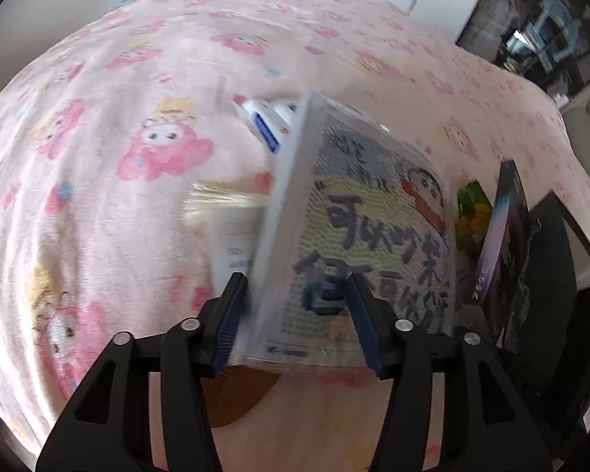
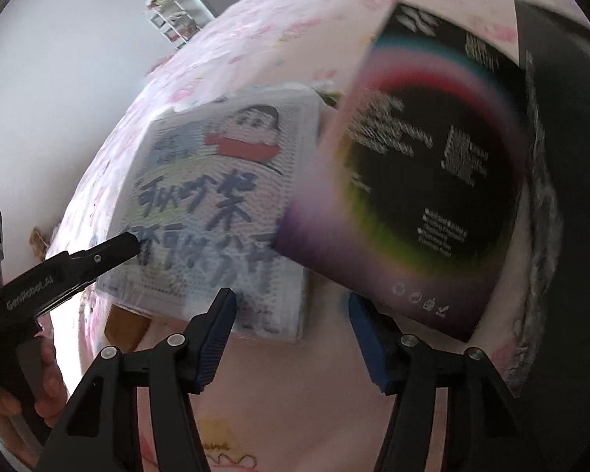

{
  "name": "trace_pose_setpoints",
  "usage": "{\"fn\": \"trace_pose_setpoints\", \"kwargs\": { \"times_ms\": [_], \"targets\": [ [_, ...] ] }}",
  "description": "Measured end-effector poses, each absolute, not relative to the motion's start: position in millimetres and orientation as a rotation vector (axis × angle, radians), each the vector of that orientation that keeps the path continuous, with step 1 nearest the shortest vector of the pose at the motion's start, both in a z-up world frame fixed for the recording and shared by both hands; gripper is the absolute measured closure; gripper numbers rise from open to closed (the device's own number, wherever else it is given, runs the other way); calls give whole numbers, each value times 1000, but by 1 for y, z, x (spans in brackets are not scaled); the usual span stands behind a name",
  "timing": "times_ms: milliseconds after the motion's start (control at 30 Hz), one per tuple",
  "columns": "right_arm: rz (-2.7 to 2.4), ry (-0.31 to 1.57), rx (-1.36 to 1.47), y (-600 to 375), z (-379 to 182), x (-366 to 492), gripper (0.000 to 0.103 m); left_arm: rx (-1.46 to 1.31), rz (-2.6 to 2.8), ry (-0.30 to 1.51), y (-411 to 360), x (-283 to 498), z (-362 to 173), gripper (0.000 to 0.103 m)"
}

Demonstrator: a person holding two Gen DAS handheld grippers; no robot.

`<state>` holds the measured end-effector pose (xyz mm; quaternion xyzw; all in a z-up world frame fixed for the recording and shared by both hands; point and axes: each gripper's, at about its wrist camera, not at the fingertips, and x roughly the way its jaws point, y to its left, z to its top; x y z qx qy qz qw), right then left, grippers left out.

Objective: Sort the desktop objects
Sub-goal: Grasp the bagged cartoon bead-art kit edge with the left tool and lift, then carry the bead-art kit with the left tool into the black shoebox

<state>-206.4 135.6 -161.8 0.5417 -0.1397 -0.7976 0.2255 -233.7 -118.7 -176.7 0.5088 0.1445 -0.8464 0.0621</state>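
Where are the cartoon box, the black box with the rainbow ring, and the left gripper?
cartoon box [image 2: 216,212]: right wrist view, middle of its printed top face.
black box [image 2: 424,173]: right wrist view, dark centre inside the rainbow ring.
left gripper [image 1: 295,314]: left wrist view, midway between the fingertips, which straddle the cartoon box.

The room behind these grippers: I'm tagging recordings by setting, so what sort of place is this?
Probably a home, perhaps a bedroom or living room: a pink cartoon-print blanket covers the work surface, and a white storage shelf stands against the wall.
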Motion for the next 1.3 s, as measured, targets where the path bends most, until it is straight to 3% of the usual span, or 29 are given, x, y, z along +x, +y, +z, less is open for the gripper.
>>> {"fn": "trace_pose_setpoints", "kwargs": {
  "times_ms": [433, 800, 1100, 1300],
  "targets": [
    [-2164, -444, 1444, 131, -121, -179, 49, 1602, -2572, 568, -123, -228, -180, 43],
    [-2066, -136, 1533, 97, -77, -109, 49, 1724, -2433, 714, -131, -178, -179, 38],
    [-2093, -408, 1533, 132, -108, -121, 49, 1684, -2356, 780, -139, -185, -191, 45],
    [-2142, -380, 1489, 123, -92, -119, 53, 1672, -2410, 628, -119, -188, -187, 47]
  ]
}}
